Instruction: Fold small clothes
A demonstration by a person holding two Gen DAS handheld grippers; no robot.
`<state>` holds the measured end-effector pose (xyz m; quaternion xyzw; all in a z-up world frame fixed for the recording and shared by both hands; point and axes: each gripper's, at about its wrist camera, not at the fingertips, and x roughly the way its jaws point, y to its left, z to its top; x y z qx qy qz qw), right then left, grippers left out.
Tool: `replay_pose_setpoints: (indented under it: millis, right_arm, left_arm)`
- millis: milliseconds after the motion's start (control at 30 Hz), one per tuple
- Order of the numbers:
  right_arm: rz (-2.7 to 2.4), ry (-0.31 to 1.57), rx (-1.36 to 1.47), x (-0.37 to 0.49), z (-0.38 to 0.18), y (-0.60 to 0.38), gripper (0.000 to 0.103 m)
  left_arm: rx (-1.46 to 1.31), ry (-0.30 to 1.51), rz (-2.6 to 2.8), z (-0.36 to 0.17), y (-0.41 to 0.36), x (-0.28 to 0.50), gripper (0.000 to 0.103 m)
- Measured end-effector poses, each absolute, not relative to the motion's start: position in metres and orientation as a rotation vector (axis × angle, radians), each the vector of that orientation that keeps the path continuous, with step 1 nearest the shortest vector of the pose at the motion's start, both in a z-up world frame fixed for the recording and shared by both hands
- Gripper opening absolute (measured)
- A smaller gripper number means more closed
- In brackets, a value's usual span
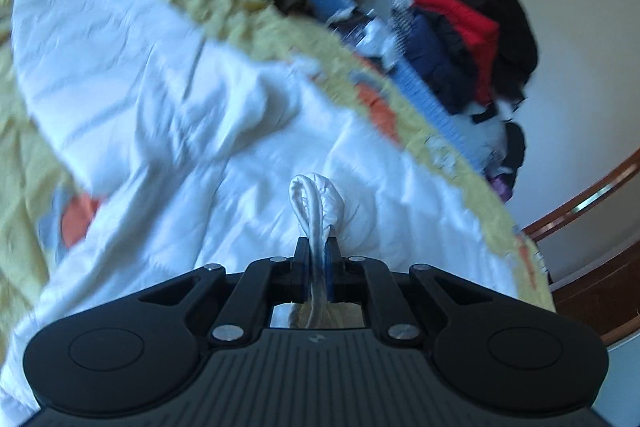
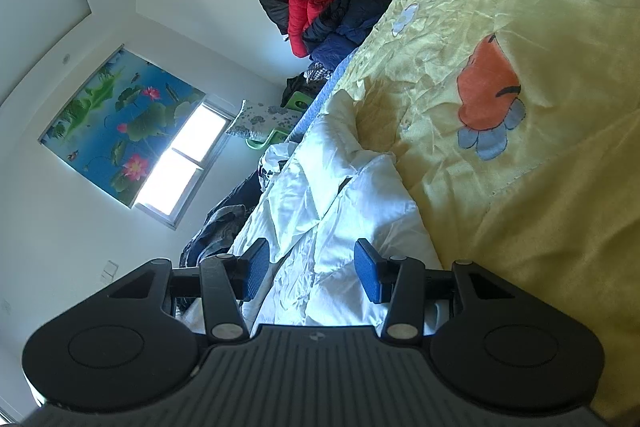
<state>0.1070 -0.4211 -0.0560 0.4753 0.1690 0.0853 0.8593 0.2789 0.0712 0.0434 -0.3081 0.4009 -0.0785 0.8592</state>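
Mid-fold: left gripper [image 1: 318,259] pinched tight on a bunched edge of the white garment [image 1: 168,99] lying on the yellow bedspread [image 2: 540,7], right gripper [image 2: 312,273] wide apart above it, likely needing to grab another edge next.

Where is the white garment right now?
The white garment lies on the yellow bedsheet, one bunched edge pinched in the left gripper.

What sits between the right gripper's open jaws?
In the right wrist view, the right gripper is open, and only the white garment shows between its jaws, lying on the yellow bedspread; nothing is clamped.
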Motion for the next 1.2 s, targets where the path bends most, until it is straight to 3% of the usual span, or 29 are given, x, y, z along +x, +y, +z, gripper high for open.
replay_pose_setpoints:
  millis: [167, 200, 267, 333, 367, 600, 700, 733, 833, 1000, 1200]
  right_arm:
    - [0.178, 0.358, 0.988, 0.108, -0.055, -0.422, 0.053]
    - [0.178, 0.358, 0.987, 0.108, -0.055, -0.422, 0.053]
    - [0.179, 0.358, 0.989, 0.108, -0.055, -0.422, 0.053]
    - [0.178, 0.357, 0.99, 0.108, -0.055, -0.422, 0.053]
    - [0.179, 0.356, 0.992, 0.108, -0.055, -0.422, 0.053]
    - [0.105, 0.453, 0.889, 0.116, -0.038, -0.408, 0.055]
    - [0.143, 0.448, 0.8, 0.136, -0.003, -0.392, 0.056]
    - [0.177, 0.431, 0.775, 0.146, 0.011, -0.388, 0.06]
    - [0.231, 0.403, 0.718, 0.194, 0.043, -0.377, 0.095]
    - [0.15, 0.486, 0.598, 0.282, 0.044, -0.362, 0.089]
    - [0.054, 0.629, 0.401, 0.316, 0.002, -0.353, 0.082]
  left_arm:
    - [-0.62, 0.879, -0.13, 0.029, 0.067, 0.282, 0.007]
    - [-0.615, 0.885, -0.121, 0.029, 0.067, 0.283, 0.012]
    - [-0.632, 0.907, -0.096, 0.03, 0.07, 0.281, 0.026]
    - [-0.655, 0.906, -0.041, 0.035, 0.079, 0.272, 0.071]
    - [-0.657, 0.875, 0.009, 0.043, 0.085, 0.264, 0.077]
    - [-0.252, 0.375, 0.136, 0.12, 0.039, 0.208, 0.077]
    - [-0.146, 0.337, 0.052, 0.115, -0.002, 0.217, 0.077]
    - [-0.131, 0.354, 0.031, 0.109, -0.014, 0.223, 0.077]
    - [-0.114, 0.404, -0.006, 0.087, -0.045, 0.247, 0.077]
    - [0.008, 0.508, -0.03, 0.053, -0.086, 0.285, 0.077]
    - [0.097, 0.609, -0.049, 0.016, -0.096, 0.299, 0.08]
